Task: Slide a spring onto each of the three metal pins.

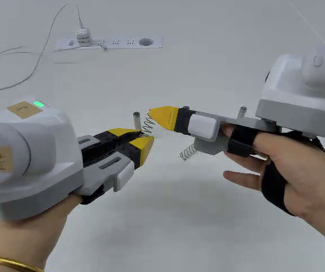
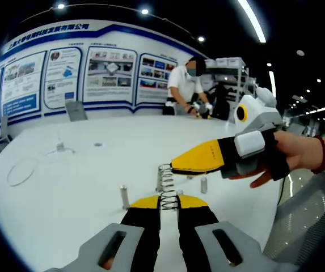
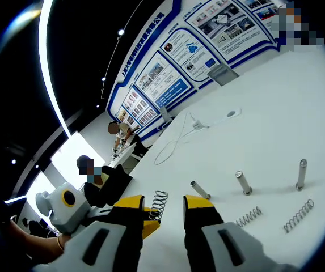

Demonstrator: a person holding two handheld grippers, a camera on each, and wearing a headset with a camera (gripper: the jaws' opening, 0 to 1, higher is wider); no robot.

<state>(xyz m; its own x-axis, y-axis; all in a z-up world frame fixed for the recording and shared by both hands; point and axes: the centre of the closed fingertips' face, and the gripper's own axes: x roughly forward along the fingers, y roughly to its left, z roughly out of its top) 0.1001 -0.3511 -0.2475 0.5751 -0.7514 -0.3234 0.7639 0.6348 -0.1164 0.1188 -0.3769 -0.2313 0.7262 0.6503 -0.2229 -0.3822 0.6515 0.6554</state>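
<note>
Here, the left gripper reaches in from the near left with its yellow-tipped jaws pressed together on the lower end of the held spring, which stands roughly upright above the white workbench. The right gripper comes in from the right; in the right gripper view its jaws stand spread apart, and in the head view its yellow tip lies just beside the upper coils of the held spring, though contact cannot be told. The left pin stands upright just left of the held spring, the right pin rises behind the right gripper's body, and the middle pin stands between them; all three are bare rods. A loose spring lies flat on the workbench below the right gripper, and a second loose spring lies near the right pin. A power strip with a plugged-in adapter sits at the far left.
</note>
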